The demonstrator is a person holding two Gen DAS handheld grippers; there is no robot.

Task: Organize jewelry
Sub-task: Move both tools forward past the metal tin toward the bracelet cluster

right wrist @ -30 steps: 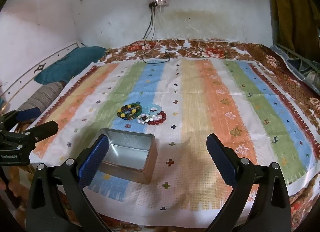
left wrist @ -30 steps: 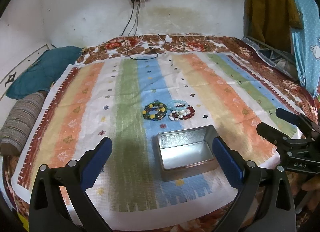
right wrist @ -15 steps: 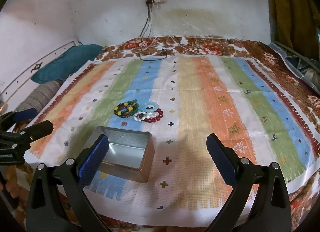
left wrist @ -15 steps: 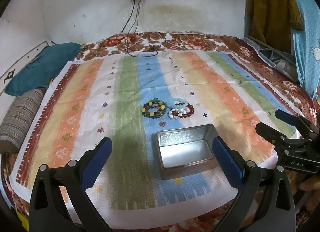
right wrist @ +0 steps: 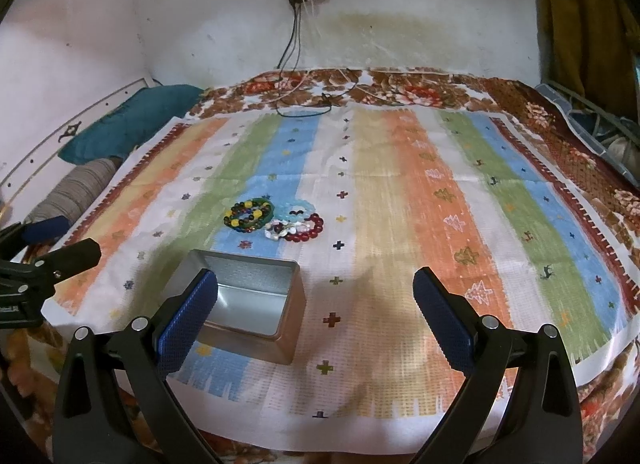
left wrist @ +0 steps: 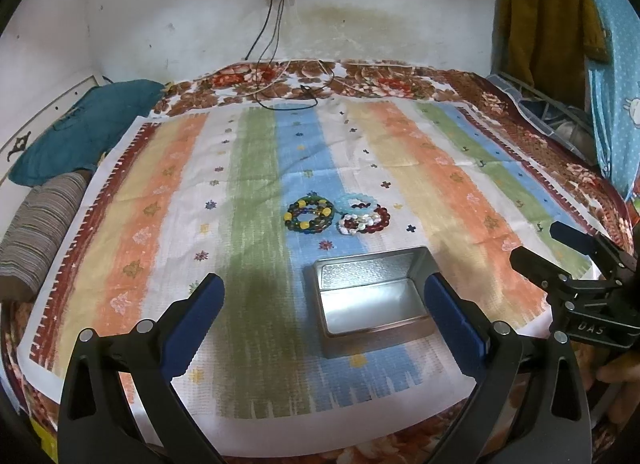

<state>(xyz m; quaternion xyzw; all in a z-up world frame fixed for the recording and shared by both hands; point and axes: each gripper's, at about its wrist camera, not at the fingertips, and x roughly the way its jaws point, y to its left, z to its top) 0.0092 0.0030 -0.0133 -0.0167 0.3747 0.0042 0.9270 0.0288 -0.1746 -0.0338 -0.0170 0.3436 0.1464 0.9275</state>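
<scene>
Both the left tongs [left wrist: 324, 322] and right tongs [right wrist: 316, 314] stay spread wide and empty, having only drifted slightly. The bracelets [left wrist: 336, 215] still lie on the bed just beyond the empty tin [left wrist: 370, 296]; sorting hasn't begun.

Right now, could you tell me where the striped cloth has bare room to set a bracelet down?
The widest bare stretch is the orange, green and blue stripes right of the beaded bracelets and open tin. The green and orange stripes left of the tin are bare too. It is crowded only mid-cloth, where the bracelets cluster just beyond the tin.
</scene>
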